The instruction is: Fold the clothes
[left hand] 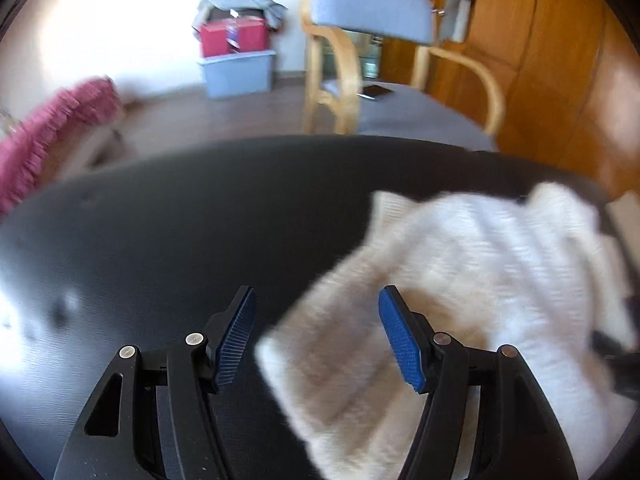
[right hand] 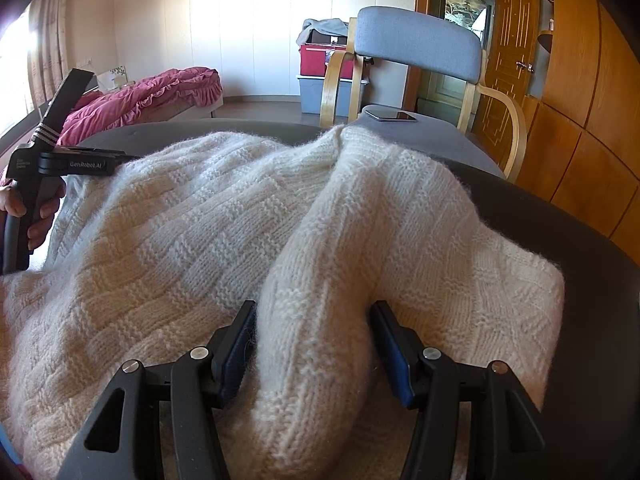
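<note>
Sweater [right hand: 248, 216] sprawls across the dark desk [left hand: 160, 220], its sleeve [left hand: 340, 360] running near-to-far just right of the left gripper [left hand: 318, 338], whose fingers are released and empty; the right gripper [right hand: 312, 348] clasps a thick fold.

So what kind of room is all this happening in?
Most likely a bedroom or living room in a home: a cushioned wooden armchair, a pink ruffled bedspread, storage boxes by the wall, and a carved wooden door.

Cream sweater [right hand: 248, 216] on dark, seemingly round table [left hand: 200, 208]
</note>
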`<state>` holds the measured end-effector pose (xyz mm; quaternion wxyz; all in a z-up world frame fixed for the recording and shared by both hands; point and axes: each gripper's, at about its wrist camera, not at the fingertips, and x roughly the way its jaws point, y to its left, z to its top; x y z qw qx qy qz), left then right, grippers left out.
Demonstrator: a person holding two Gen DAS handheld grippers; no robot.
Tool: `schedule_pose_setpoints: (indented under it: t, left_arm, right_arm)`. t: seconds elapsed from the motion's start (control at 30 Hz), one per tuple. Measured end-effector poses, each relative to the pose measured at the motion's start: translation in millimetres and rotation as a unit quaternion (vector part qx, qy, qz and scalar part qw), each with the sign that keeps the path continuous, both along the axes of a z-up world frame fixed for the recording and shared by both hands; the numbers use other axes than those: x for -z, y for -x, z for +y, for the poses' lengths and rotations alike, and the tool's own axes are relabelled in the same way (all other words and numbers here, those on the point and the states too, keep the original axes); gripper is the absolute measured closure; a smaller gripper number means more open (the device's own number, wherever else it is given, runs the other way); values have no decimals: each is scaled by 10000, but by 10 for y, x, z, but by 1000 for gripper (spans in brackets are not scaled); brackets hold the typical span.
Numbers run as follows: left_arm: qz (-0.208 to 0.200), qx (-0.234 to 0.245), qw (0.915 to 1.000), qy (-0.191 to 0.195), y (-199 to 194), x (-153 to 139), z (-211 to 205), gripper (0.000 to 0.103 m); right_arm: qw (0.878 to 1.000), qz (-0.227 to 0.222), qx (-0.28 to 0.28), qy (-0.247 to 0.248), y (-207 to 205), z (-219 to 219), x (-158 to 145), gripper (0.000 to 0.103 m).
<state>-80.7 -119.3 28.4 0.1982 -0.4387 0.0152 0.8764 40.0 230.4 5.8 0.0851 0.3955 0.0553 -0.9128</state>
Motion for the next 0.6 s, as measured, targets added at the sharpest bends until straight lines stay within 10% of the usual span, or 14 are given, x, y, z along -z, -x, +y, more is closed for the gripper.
schedule_pose_setpoints:
  t: [0.2,0.27,0.37,0.5,0.6]
  left_arm:
    - [92,-206,9993,-298,-64,112,-12,38]
    - [184,-316,9991,-228,-89,103,-11,66]
    - [212,-307,9989,-273,-123,107,2,80]
    - [341,-208,9984,-399,-204,83,-2,87]
    - [505,-119,9946,-899,-287,7,-132,88]
  right_arm:
    - [10000,59,41,-23,-10,9,-8,45]
    - [9997,154,175,-27,-32,45,-45,45]
    - [9981,330,404,327,-82,208,-140,45]
    - [9876,378,699,1354,-125,606,-265,45]
    - [9858,477,1089,1186,-81,856,-379,45]
